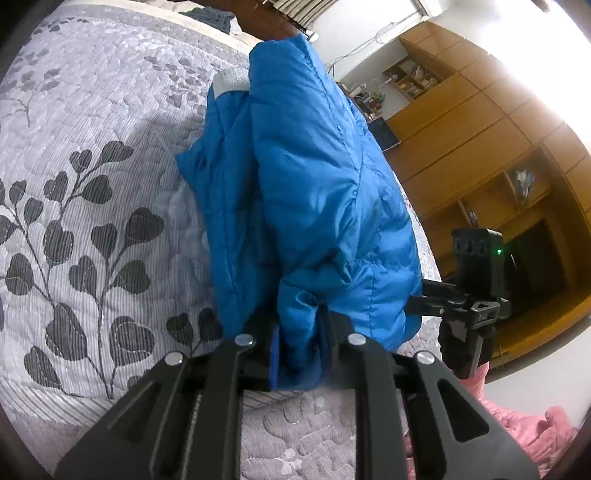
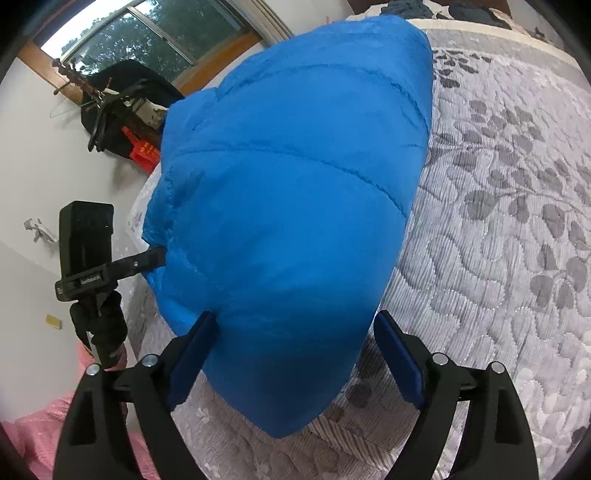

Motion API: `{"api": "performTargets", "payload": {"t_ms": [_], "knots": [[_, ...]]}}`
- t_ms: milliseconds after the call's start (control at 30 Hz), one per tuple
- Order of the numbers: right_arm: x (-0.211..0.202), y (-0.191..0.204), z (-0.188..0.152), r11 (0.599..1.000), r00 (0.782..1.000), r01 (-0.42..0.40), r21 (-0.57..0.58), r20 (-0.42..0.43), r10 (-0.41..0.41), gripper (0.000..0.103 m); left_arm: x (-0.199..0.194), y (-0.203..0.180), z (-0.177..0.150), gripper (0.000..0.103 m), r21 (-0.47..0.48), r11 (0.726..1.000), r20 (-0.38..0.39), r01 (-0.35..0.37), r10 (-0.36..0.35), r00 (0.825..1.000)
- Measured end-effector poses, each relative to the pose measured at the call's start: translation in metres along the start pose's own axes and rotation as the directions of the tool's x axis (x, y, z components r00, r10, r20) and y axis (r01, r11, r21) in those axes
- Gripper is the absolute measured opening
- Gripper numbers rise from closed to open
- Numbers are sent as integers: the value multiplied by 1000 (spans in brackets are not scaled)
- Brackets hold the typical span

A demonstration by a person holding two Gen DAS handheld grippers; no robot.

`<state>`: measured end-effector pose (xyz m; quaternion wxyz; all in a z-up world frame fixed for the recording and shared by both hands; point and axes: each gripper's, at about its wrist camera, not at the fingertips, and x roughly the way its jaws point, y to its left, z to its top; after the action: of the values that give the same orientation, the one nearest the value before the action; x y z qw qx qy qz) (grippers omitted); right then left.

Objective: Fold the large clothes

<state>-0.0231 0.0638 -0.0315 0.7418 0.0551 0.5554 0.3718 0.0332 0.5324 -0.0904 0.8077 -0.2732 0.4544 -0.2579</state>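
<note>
A bright blue puffer jacket [image 1: 303, 177] lies bunched and folded over on a grey leaf-patterned quilt [image 1: 92, 229]. At the bottom of the left wrist view my left gripper [image 1: 297, 332] is shut on a wad of the jacket's near edge. Across the jacket my right gripper [image 1: 417, 295] reaches in from the right. In the right wrist view the jacket [image 2: 288, 192] fills the middle. My right gripper [image 2: 295, 317] stands open and wide, straddling the jacket's near end. Its left blue pad [image 2: 195, 354] touches the fabric; the right one sits apart from it.
The quilt [image 2: 509, 229] spreads open to the right in the right wrist view. Dark clothes [image 2: 461, 9] lie at the bed's far end. Wooden cabinets [image 1: 480, 140] stand beyond the bed, and a window [image 2: 147, 33] with a hung black bag [image 2: 122, 107]. A pink sleeve [image 1: 535, 432] shows low down.
</note>
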Motion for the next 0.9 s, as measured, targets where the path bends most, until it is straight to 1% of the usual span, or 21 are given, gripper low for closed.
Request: {"api": "performTargets", "payload": {"t_ms": [133, 200, 300, 467, 567, 600, 733, 900], "knots": [[-11, 7, -1, 998, 998, 56, -37, 35, -55, 87, -8, -12, 1, 24, 26, 999, 26, -27, 26, 999], [-15, 12, 0, 994, 995, 88, -58, 52, -85, 87, -12, -23, 4, 33, 48, 997, 40, -54, 52, 998], [-19, 16, 2, 992, 993, 105, -70, 62, -101, 87, -18, -36, 8, 39, 77, 993, 58, -93, 89, 994], [-21, 15, 5, 992, 993, 106, -74, 64, -101, 87, -23, -51, 16, 42, 102, 990, 72, -100, 93, 993], [-22, 14, 4, 992, 993, 105, -75, 64, -100, 87, -18, -51, 17, 42, 115, 985, 63, -128, 121, 991], [-22, 14, 4, 992, 993, 104, -77, 62, -100, 87, -14, -47, 17, 44, 110, 985, 55, -134, 129, 990], [-21, 14, 3, 990, 993, 107, -89, 58, -102, 87, -8, -29, 17, 45, 64, 993, 25, -99, 97, 995], [-19, 16, 4, 990, 993, 109, -91, 54, -104, 87, -4, -25, 13, 45, 75, 992, 14, -105, 104, 994]]}}
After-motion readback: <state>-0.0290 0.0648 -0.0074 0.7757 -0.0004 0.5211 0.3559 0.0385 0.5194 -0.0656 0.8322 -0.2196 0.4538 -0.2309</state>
